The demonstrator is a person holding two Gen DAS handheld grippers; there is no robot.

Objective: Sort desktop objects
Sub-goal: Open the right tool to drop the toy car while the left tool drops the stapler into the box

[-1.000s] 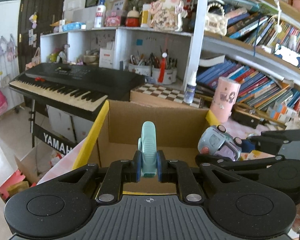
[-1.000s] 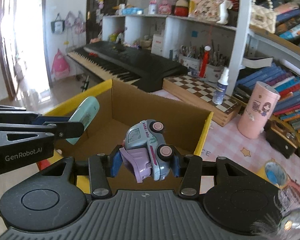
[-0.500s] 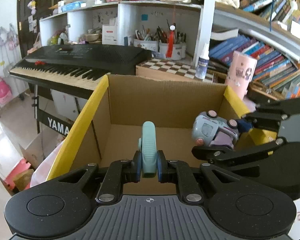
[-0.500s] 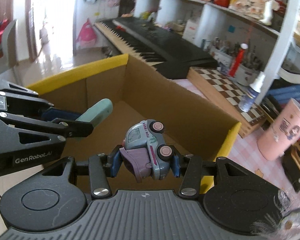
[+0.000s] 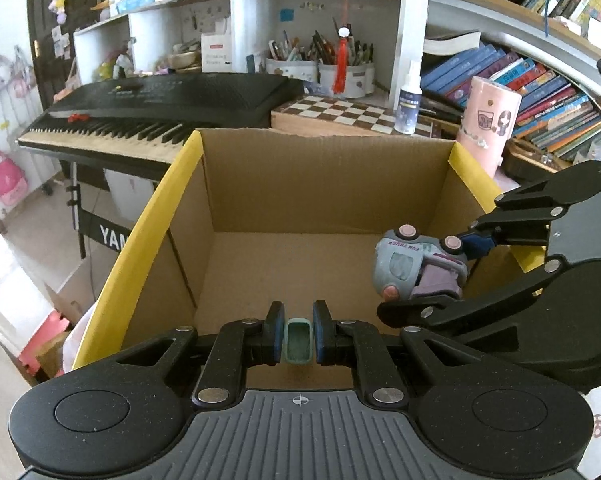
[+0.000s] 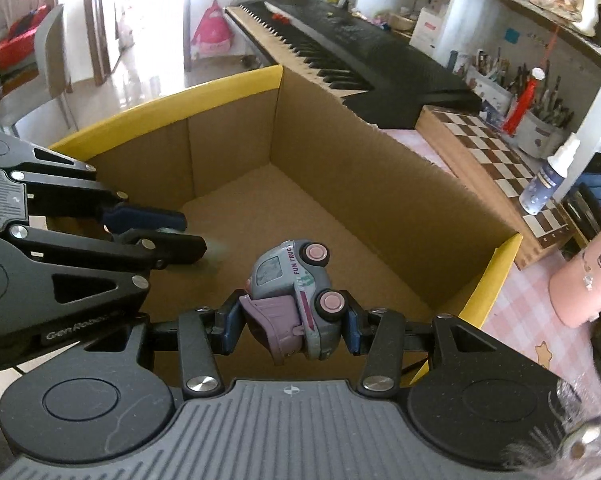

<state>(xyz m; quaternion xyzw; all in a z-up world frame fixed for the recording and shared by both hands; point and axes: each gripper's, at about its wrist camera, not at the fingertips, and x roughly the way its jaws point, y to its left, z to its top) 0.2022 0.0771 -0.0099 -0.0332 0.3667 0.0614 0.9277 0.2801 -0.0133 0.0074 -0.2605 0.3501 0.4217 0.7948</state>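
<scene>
Jaws of the left gripper (image 5: 296, 340) are clamped tight on a small mint-green item (image 5: 297, 341), seen end-on so I cannot tell what it is. Jaws of the right gripper (image 6: 286, 322) are closed on a grey-and-lilac toy truck (image 6: 296, 300), pads pressing its 2 sides, wheels facing 3 o'clock.

Both grippers hang over the open cardboard box (image 5: 324, 184) with yellow-edged flaps. In the left view the truck sits at 3 o'clock of the mint item, above the box's right half; in the right view the left gripper (image 6: 192, 236) comes in from 9 o'clock.

Box floor shows bare brown card, nothing lying in it, though the near edge is hidden by the grippers. So judged progress: 2 items picked and carried over the box, 0 dropped in. Left to do: release both. A pink tumbler (image 5: 486, 124), a spray bottle (image 5: 408, 106) and a chessboard (image 5: 352, 114) stand on the surface behind the box; unclear whether they count as sortable.
</scene>
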